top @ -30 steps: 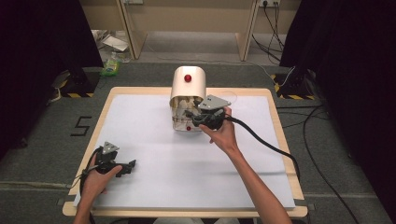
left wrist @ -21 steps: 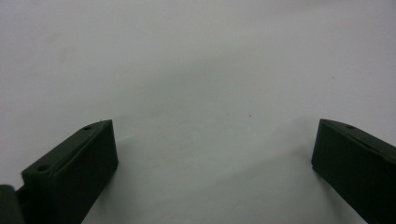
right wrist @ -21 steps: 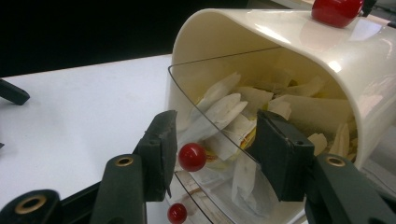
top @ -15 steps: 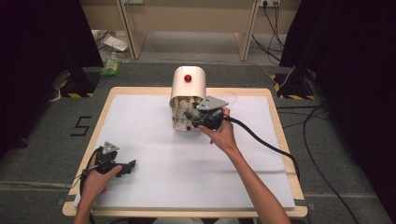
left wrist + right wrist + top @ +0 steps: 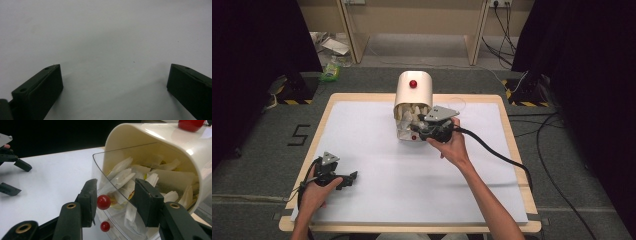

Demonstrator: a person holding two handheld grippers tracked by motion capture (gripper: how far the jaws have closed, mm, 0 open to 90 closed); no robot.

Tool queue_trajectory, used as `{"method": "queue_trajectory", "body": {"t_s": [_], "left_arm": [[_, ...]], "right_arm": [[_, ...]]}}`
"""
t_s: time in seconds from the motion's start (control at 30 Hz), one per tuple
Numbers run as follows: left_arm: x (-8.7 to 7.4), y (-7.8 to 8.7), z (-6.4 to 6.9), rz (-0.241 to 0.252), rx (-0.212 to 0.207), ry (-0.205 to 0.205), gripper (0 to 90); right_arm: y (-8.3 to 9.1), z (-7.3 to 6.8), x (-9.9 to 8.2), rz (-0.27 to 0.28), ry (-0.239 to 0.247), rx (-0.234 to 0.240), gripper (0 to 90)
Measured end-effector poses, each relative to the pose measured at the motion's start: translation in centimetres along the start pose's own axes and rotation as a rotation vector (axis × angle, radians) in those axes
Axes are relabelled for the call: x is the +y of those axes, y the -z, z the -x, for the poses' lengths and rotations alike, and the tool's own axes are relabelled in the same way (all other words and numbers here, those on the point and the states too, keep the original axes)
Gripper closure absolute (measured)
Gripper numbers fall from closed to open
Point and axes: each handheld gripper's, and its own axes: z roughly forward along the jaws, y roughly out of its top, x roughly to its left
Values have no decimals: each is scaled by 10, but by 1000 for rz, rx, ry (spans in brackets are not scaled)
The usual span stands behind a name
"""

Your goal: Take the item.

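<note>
Cream bin (image 5: 413, 90) at the table's (image 5: 362, 210) far middle, its clear lid (image 5: 120, 192) swung open over paper sachets (image 5: 130, 177). Right gripper (image 5: 116, 198), jaws half apart and just now closing, brackets the lid's red knob (image 5: 103, 202); the left pad seems to touch it, the right stands clear. Left gripper (image 5: 113, 82) rests near the front-left corner, jaws wide and empty.

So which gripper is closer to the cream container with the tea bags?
The right gripper: its jaws straddle the cream container's clear door. The left gripper sits far off near the table's front left corner.
</note>
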Motion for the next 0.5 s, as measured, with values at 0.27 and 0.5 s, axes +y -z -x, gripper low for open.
{"method": "queue_trajectory", "body": {"t_s": [0.27,0.5], "left_arm": [[0,0,0,0,0,0,0],[0,0,0,1,0,0,0]], "right_arm": [[4,-7,-2,-4,9,8,553],[7,-11,-4,7,8,28,560]]}}
